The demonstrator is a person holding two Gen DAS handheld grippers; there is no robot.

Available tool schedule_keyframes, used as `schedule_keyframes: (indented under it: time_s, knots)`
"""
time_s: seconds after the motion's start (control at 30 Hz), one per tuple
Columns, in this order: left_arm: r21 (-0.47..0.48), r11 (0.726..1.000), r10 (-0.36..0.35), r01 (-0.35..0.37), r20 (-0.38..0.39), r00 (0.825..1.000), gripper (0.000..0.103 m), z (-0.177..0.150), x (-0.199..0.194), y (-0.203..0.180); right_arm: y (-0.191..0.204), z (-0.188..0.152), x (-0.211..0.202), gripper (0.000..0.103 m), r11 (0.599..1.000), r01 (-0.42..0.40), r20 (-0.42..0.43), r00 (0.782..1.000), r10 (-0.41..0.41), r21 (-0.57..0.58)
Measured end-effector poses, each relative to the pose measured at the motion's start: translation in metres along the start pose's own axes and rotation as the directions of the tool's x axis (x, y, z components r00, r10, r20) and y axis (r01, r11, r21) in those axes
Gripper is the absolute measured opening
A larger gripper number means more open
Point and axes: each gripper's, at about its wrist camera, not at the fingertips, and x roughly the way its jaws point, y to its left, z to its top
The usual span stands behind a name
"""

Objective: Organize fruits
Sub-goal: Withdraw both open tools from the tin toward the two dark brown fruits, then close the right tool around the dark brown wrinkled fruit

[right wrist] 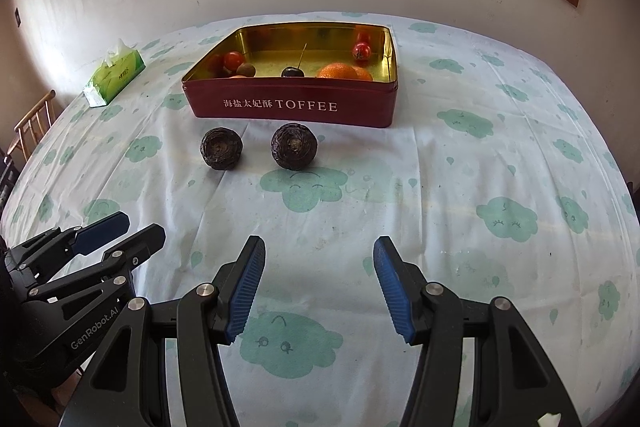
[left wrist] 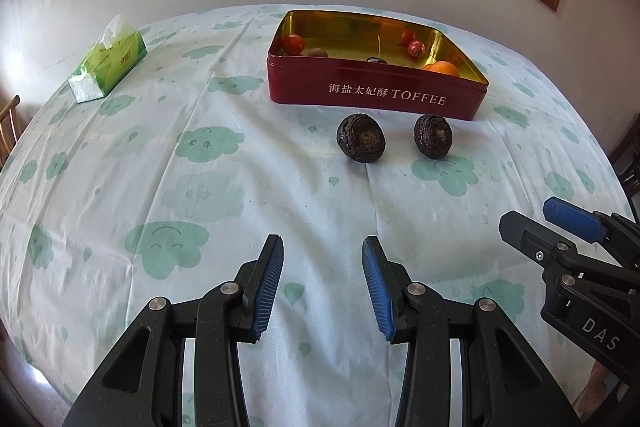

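A red toffee tin (left wrist: 376, 95) (right wrist: 296, 107) with a gold inside stands open at the far middle of the table. It holds red tomatoes (left wrist: 293, 44) (right wrist: 233, 59), an orange (left wrist: 441, 69) (right wrist: 338, 71), a dark cherry (right wrist: 293, 71) and a brown fruit (right wrist: 245, 69). Two dark wrinkled round fruits lie on the cloth just in front of the tin: a left one (left wrist: 361, 137) (right wrist: 221, 148) and a right one (left wrist: 433, 136) (right wrist: 294, 146). My left gripper (left wrist: 322, 259) (right wrist: 120, 231) and right gripper (right wrist: 318, 257) (left wrist: 532, 217) are open, empty, side by side near the front edge.
A green tissue box (left wrist: 108, 65) (right wrist: 115, 75) sits at the far left of the table. The table carries a white cloth with green clouds (left wrist: 200, 187). A wall with a wood-framed window stands behind. A wooden chair (right wrist: 34, 125) is at the left edge.
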Motion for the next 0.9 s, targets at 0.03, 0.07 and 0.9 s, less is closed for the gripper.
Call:
schedule_keyframes:
  time_s: [0.03,0.07,0.9]
  knots:
    - [0.002,1.0,0.0,0.0,-0.001,1.0,0.043,0.0,0.0,0.0,0.0,0.0,0.0,0.054,1.0,-0.001,0.001,1.0,0.001,0.001]
    - [0.002,1.0,-0.001,0.001,-0.003,1.0,0.043,0.001,0.001,0.0,0.0,0.0,0.0,0.054,1.0,-0.002,0.001,1.0,0.002,0.001]
    - [-0.01,1.0,0.025,-0.025,-0.028,0.999,0.043,0.025,0.03,0.01,0.006,0.025,0.026,0.054,0.999,-0.023,-0.017,1.0,0.022,-0.032]
